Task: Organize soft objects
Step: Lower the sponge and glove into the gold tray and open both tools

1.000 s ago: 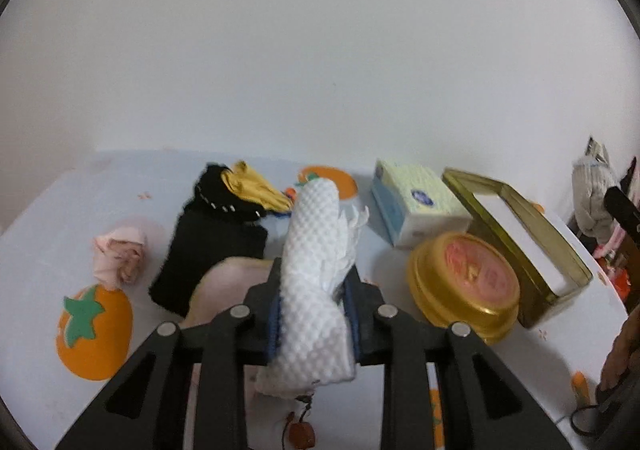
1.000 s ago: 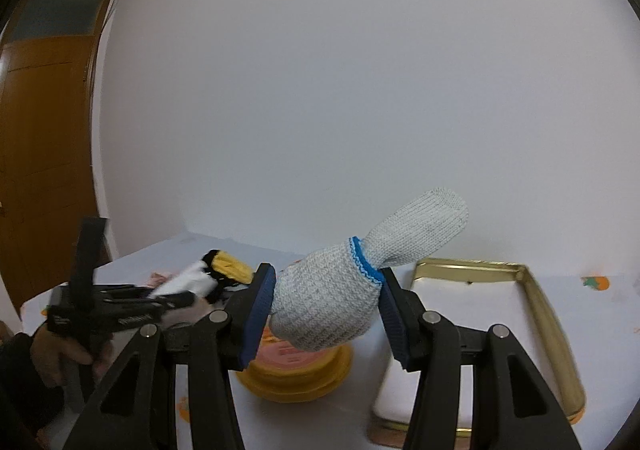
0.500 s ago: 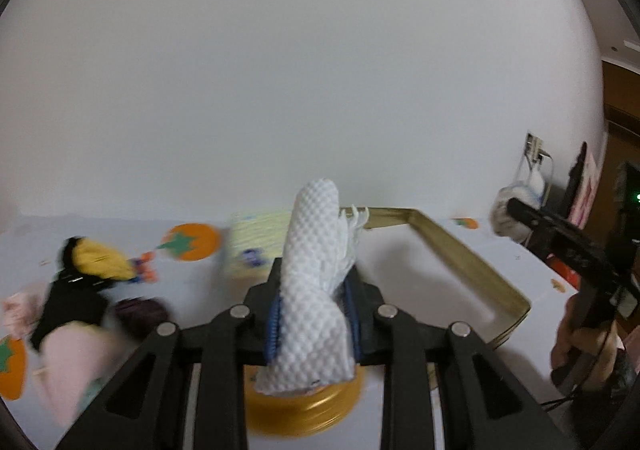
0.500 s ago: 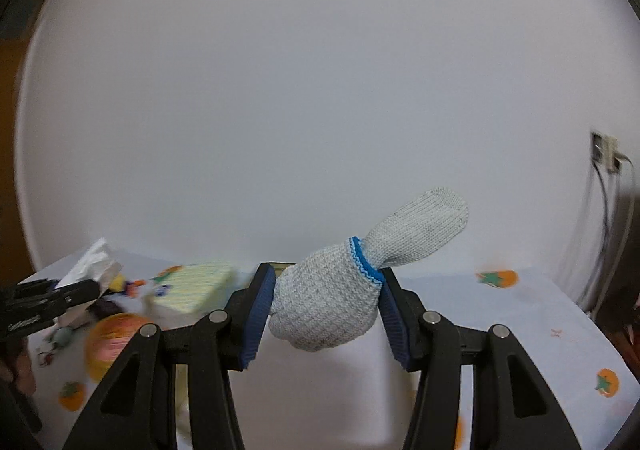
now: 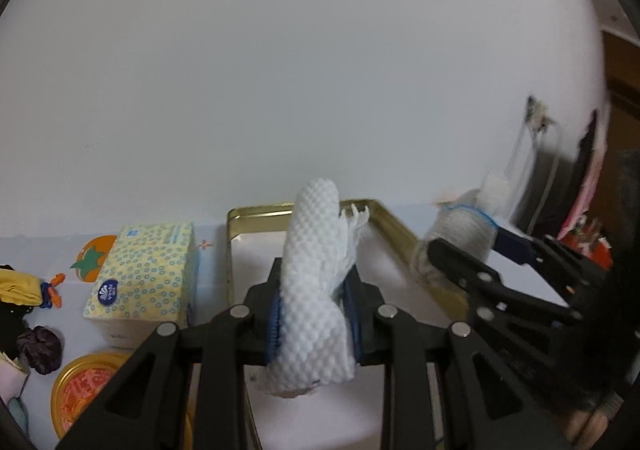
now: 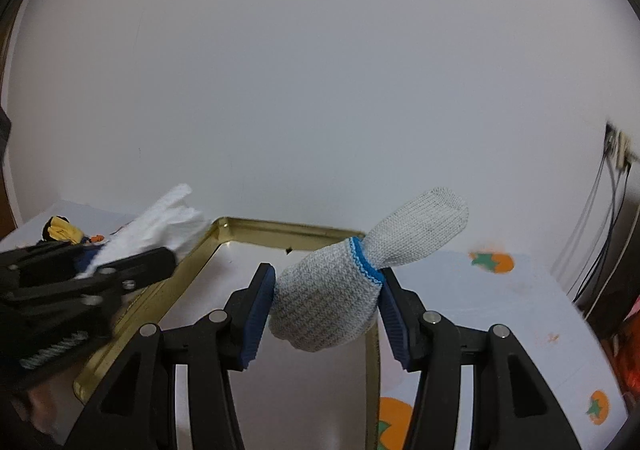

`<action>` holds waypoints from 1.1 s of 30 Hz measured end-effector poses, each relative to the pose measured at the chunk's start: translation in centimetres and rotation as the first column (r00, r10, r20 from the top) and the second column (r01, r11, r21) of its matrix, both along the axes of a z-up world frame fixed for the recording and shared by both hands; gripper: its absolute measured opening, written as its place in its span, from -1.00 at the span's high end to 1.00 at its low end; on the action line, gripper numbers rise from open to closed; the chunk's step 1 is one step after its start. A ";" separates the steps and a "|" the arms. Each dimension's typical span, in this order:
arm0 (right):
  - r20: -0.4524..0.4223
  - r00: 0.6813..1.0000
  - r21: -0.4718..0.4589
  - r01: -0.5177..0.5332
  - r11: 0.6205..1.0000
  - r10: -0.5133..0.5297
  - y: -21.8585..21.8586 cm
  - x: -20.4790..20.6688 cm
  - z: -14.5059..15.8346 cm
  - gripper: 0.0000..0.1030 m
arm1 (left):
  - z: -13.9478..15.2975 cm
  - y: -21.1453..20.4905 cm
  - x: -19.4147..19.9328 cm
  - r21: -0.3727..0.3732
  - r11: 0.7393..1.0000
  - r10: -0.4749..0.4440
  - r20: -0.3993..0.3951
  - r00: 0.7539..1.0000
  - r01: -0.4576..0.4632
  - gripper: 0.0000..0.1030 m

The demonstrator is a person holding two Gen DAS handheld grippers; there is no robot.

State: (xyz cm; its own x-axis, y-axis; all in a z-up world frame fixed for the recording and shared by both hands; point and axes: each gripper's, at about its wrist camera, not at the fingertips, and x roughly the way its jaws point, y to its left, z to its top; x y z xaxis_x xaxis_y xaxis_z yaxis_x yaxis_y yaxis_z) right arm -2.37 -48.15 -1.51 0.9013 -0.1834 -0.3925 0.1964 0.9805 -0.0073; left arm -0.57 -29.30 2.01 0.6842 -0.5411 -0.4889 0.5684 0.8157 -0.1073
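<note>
My left gripper (image 5: 314, 312) is shut on a rolled white waffle cloth (image 5: 314, 270) and holds it above the gold metal tray (image 5: 240, 215). My right gripper (image 6: 326, 308) is shut on a rolled grey knit glove with a blue band (image 6: 340, 290), also above the gold tray (image 6: 192, 262). The right gripper with the glove (image 5: 464, 230) shows at the right of the left wrist view. The left gripper with the white cloth (image 6: 160, 218) shows at the left of the right wrist view.
A yellow tissue pack (image 5: 148, 270) lies left of the tray. A round gold tin lid (image 5: 86, 390), a dark scrunchie (image 5: 40, 348) and a black and yellow fabric item (image 5: 18, 290) lie further left. The white tablecloth (image 6: 500, 310) has orange fruit prints.
Both grippers have swung toward the gold tray with their loads. The left view turned right, away from the pile of soft items. Both now hover over the tray.
</note>
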 end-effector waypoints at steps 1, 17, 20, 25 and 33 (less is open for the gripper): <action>-0.011 1.000 0.014 -0.003 1.000 0.003 -0.2 0.2 -0.1 -0.05 | -0.2 -0.3 0.4 0.017 1.000 0.015 -0.011 1.000 -0.015 0.51; -0.059 0.996 0.218 -0.057 0.974 0.071 -1.7 0.9 -1.9 -0.46 | -1.1 0.0 1.3 0.098 0.974 0.211 -0.043 0.977 -0.206 -0.91; -0.003 0.999 0.228 -0.052 0.972 0.054 -2.0 -0.1 -1.3 -0.48 | -0.7 1.2 0.6 0.044 0.974 0.226 -0.031 0.974 -0.224 -0.99; 0.066 0.998 0.167 -0.025 0.986 0.014 -1.3 -1.1 -0.4 -0.48 | -0.3 1.7 -0.4 0.046 0.972 0.229 0.024 0.973 -0.229 -0.99; 0.108 0.994 0.208 -0.014 0.978 -0.009 -1.4 -1.8 -0.3 -0.49 | -0.6 2.2 -1.5 0.037 0.975 0.216 0.055 0.975 -0.218 -0.99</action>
State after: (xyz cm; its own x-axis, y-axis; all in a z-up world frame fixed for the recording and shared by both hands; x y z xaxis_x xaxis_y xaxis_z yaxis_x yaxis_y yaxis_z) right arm -4.19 -49.52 -1.85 0.9407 -0.1061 -0.3223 0.1827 0.9588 0.2176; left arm -2.09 -27.12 1.37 0.8076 -0.3565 -0.4698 0.3810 0.9234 -0.0458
